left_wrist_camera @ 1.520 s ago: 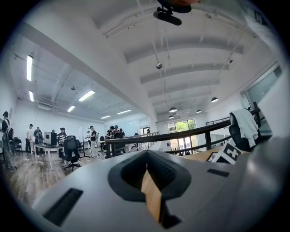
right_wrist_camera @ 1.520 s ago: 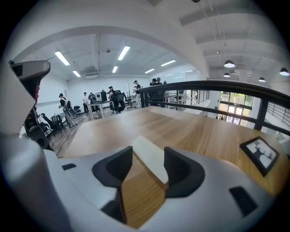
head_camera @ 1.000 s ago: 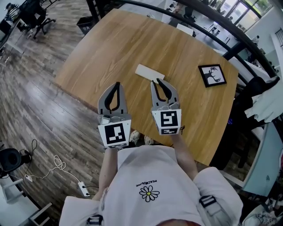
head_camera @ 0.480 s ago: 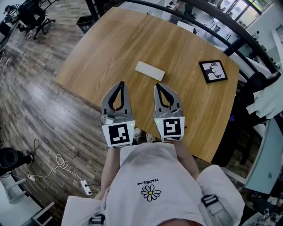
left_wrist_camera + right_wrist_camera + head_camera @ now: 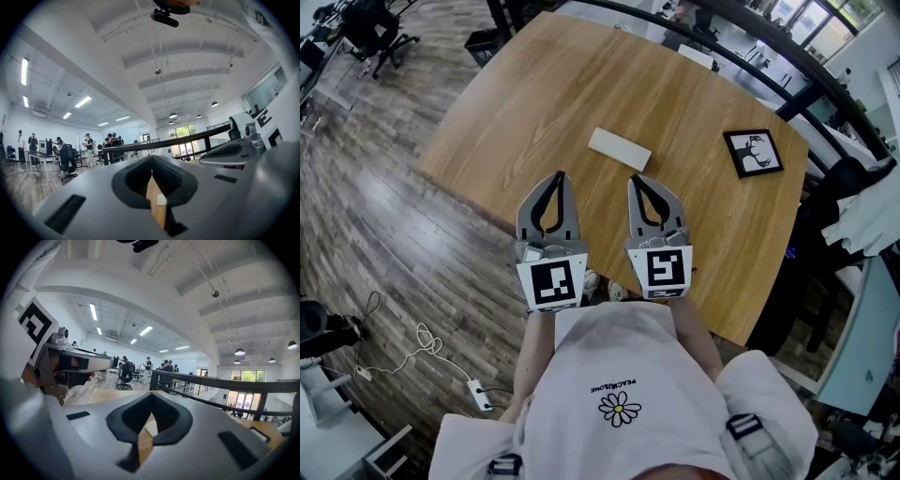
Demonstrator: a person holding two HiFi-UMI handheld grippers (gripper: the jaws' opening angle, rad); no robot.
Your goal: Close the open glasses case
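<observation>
glasses case [image 5: 620, 149] in head view, people [image 5: 88, 146] in left gripper view

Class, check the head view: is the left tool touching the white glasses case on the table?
Apart. The head view shows bare wooden table between the left tool and the glasses case.

Flat rectangular glasses case [image 5: 620, 149]: plain white, no pattern. Round wooden table [image 5: 534, 103]: light warm brown, darker grain streaks. Square picture frame [image 5: 753, 153]: black border, white ground w/ black figure. Left gripper [image 5: 558, 176] & right gripper [image 5: 635, 178]: grey shells, black jaw linings; cubes white w/ black square markers. Plank floor [image 5: 384, 216]: grey-brown, streaky. Person's T-shirt [image 5: 619, 361]: white, daisy print, yellow ctr.
</observation>
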